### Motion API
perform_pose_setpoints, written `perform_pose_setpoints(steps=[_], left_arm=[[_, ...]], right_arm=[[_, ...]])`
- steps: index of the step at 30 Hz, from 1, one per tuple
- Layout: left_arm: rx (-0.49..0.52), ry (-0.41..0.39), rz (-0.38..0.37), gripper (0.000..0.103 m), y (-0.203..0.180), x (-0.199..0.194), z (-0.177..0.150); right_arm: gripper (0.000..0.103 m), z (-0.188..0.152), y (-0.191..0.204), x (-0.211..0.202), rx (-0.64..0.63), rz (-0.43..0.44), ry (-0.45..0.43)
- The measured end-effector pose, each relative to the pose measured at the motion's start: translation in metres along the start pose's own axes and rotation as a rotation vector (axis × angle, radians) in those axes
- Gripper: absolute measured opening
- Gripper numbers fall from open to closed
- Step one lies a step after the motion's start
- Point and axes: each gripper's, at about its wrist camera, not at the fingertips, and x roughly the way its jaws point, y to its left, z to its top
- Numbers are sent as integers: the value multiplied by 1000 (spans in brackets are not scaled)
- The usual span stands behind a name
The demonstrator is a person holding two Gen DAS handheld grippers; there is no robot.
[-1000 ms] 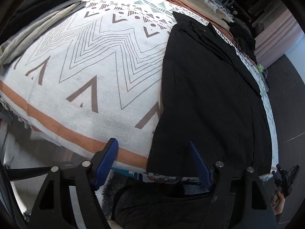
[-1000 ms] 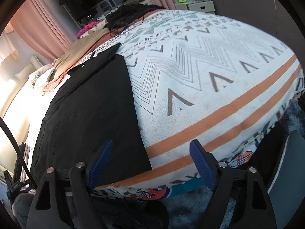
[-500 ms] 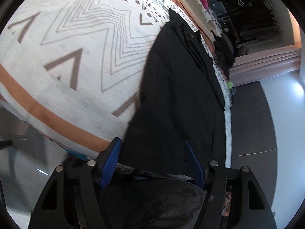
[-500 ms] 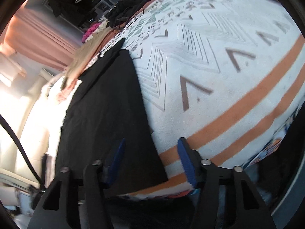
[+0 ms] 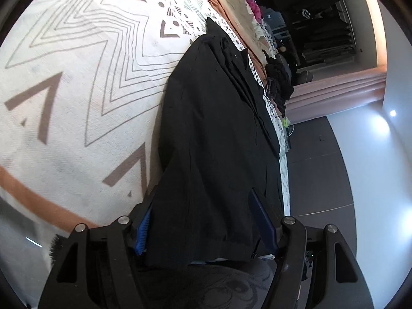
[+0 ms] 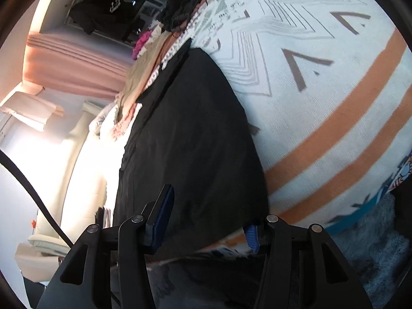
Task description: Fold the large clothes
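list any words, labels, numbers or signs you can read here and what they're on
None can be read.
Black garment: a tiny pale speck near its far end, too small to read.
Patterned bedspread: only zigzags, triangles and stripes, no letters.
Colourful print at the near edge of the bedspread: shapes only, blurred, no legible text.
White mark on dark clothing hanging in the background: too small to tell.
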Motion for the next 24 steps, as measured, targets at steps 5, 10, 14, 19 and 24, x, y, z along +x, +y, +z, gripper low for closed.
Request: perform_pose_setpoints(steps=[5,10,14,19,24], left_arm=[[18,11,18,68,-3,-2,-12],[38,-18,126,37,-3,-2,-18],[-5,-70,184,15,0,-11,-16],[33,-151,165,10,-20,-33,-10],[110,-218,137,8,-60,-60,-6]], right_arm=[[44,-7,-1,9,16,-25,-42],[26,-19,13,21,-2,-62,-36],[8,-19,29,15,-17,-94,-64],[2,-24,53,-11,-61,-85,-130],[0,-33,79,-45,-111,-44,-199]])
